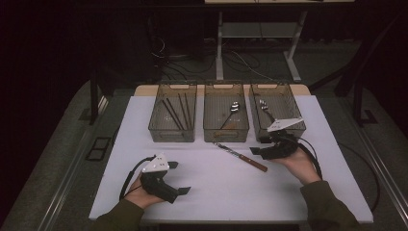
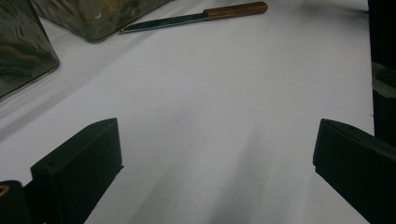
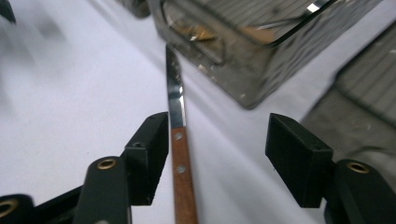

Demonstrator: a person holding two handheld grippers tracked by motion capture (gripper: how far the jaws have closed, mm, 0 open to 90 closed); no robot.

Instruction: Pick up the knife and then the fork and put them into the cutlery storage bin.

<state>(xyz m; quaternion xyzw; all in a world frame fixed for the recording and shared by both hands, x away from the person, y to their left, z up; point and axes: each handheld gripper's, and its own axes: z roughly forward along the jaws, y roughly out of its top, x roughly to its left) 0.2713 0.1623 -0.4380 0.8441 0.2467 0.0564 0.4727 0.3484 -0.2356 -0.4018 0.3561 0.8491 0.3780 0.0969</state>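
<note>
At the near left of the white table (image 1: 308, 192), the left gripper (image 1: 179, 177) rests in the person's hand with its black jaws spread wide and nothing between them, aimed across bare tabletop toward the right. Along the far edge stand three smoked, see-through plastic bins: the left bin (image 1: 172, 134) holding dark chopsticks (image 1: 172, 114), the middle bin (image 1: 226, 132) a spoon, the right bin (image 1: 262, 130) more metal cutlery, partly hidden by the hand.

Just in front of the middle bin lies the wooden-handled table knife (image 1: 240, 156) — flat on the table, its long axis running diagonally, blade tip toward the far left and brown riveted handle toward the near right. In the left gripper view the knife (image 2: 196, 16) sits well apart, far beyond the jaws.

The right gripper (image 1: 257, 150) is clearly the nearer one. In the right gripper view its jaws stand apart and straddle the knife handle (image 3: 182, 182), which runs lengthwise along the jaws' own line, just beside the left jaw and off-centre in the gap — not yet gripped. Judged from this, a clean pinch would close across the handle's narrow width, after a slight sideways shift to centre it.
</note>
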